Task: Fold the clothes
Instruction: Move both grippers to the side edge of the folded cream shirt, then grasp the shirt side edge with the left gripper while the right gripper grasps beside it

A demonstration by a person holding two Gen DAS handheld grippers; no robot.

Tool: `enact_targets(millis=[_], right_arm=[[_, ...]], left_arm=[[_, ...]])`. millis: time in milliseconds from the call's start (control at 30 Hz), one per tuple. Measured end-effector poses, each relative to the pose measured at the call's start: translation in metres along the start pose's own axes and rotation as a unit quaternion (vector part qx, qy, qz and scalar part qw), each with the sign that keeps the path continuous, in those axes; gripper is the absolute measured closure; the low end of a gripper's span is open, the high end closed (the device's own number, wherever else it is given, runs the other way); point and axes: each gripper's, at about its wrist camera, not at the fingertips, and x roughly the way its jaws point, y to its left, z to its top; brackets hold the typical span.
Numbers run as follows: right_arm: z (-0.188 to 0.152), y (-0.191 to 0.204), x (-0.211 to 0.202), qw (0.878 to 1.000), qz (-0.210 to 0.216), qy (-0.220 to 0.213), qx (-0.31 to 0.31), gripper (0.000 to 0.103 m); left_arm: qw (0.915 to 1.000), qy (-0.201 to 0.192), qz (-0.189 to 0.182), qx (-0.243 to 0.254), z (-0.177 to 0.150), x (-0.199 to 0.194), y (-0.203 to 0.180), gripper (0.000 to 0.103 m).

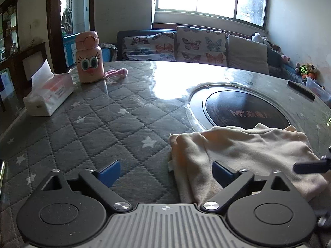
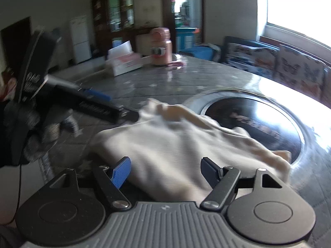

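Observation:
A cream garment (image 1: 238, 150) lies folded on the quilted grey table cover (image 1: 103, 124), partly over the round dark inset. My left gripper (image 1: 166, 174) is open, its jaws wide apart at the garment's left edge, holding nothing. In the right wrist view the same garment (image 2: 175, 144) lies just ahead of my right gripper (image 2: 165, 172), which is open and empty above its near edge. The left gripper (image 2: 115, 105) shows at the left of that view, by the garment's far corner. The right wrist view is blurred.
A pink cartoon bottle (image 1: 89, 57), a tissue box (image 1: 49, 93) and a pink fuzzy item (image 1: 116, 73) stand at the table's far left. A round dark cooktop inset (image 1: 244, 111) sits mid-table. A black bar (image 1: 301, 90) lies at the right. A sofa with butterfly cushions (image 1: 186, 45) is behind.

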Motion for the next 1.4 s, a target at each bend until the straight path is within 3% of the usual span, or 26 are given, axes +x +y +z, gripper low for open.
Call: enact_targets(millis=[367, 533, 667, 800, 1000, 1267, 1400], right_arm=[[0.009, 0.064, 0.027, 0.989, 0.022, 0.014, -0.144, 0.029], [0.011, 0.087, 0.038, 0.98, 0.015, 0.017, -0.197, 0.044], [0.01, 0.098, 0.045, 0.975, -0.001, 0.017, -0.221, 0.065], [0.013, 0.095, 0.042, 0.979, -0.002, 0.006, -0.205, 0.088], [0.019, 0.077, 0.025, 0.988, 0.005, -0.023, -0.152, 0.093], [0.023, 0.06, 0.002, 0.992, 0.011, -0.057, -0.109, 0.095], [0.022, 0.056, -0.004, 0.993, 0.017, -0.059, -0.105, 0.095]], left_arm=[[0.9991, 0.011, -0.006, -0.041, 0.0, -0.004, 0.02, 0.0], [0.998, 0.024, -0.017, -0.055, 0.0, -0.003, 0.022, 0.0], [0.9972, 0.031, -0.032, -0.06, -0.001, -0.004, 0.019, 0.0], [0.995, 0.04, -0.055, -0.073, 0.001, -0.004, 0.015, 0.0], [0.9856, 0.065, -0.099, -0.121, 0.005, 0.003, 0.01, 0.007], [0.9654, 0.099, -0.136, -0.199, 0.008, 0.016, 0.017, 0.018], [0.9564, 0.104, -0.151, -0.228, 0.006, 0.018, 0.02, 0.034]])
